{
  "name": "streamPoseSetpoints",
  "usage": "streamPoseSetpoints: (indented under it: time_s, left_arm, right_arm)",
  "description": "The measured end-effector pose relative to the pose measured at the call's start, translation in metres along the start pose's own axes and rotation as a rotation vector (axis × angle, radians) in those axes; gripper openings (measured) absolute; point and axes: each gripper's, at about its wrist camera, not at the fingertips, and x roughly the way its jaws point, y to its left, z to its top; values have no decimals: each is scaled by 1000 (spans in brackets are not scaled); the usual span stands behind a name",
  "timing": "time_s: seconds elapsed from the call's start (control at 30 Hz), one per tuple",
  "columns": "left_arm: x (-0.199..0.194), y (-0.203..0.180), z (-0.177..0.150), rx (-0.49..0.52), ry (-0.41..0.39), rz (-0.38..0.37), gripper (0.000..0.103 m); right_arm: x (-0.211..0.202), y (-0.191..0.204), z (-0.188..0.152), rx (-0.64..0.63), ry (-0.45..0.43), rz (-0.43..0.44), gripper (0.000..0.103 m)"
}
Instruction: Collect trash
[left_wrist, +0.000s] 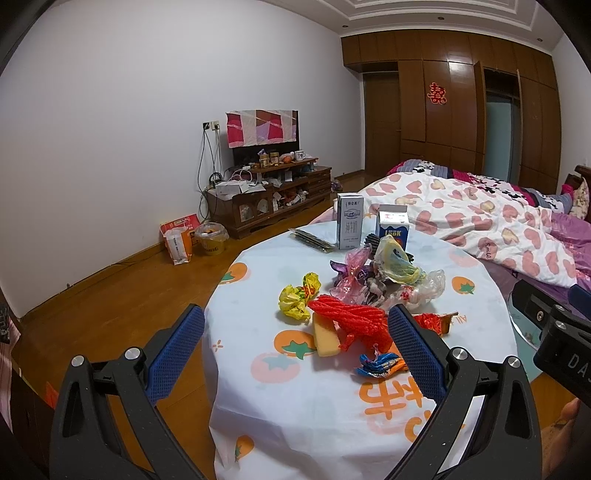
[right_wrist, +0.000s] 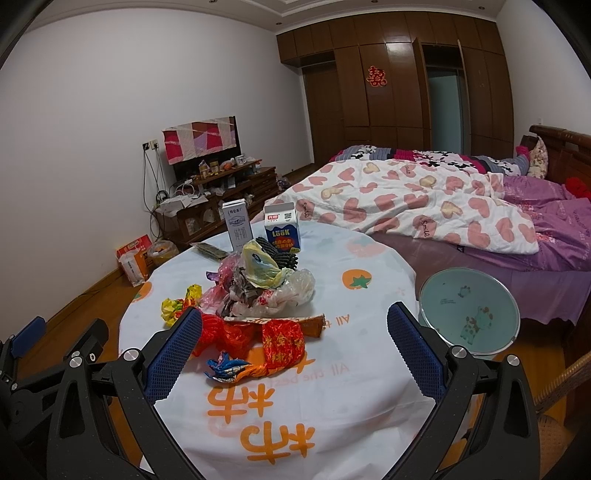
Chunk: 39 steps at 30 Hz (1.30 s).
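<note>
While both tools hovered over the near edge of the round table covered in a white cloth with orange fruit prints, nothing was gripped. Left gripper had its blue-padded jaws spread wide, empty, with the red mesh net bag seen between the pads and a yellow sponge block touching the net at its 7 o'clock. Right gripper was also spread wide and empty, above the cloth.

Trash sat heaped mid-table: a crumpled yellow wrapper at 9 o'clock of the heap, a bundle of clear and pink plastic bags in the middle, a red-and-gold foil wrapper at 6 o'clock, and a blue-and-orange crumpled wrapper nearest the grippers. At 12 o'clock of the heap stood a tall white milk carton and a blue gable-top carton, both upright, side by side. A flat dark packet lay at 9 o'clock of the white carton.

A round pale-blue glass stool top sat at 3 o'clock of the table, just beside it. A bed with a heart-print quilt lay beyond.
</note>
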Motion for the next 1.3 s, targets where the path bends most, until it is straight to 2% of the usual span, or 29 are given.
streamPoseSetpoints:
  time_s: [1.3]
  left_arm:
    - [2, 2, 2, -3, 8, 4, 97]
  right_arm:
    - [0, 0, -2, 2, 3, 2, 98]
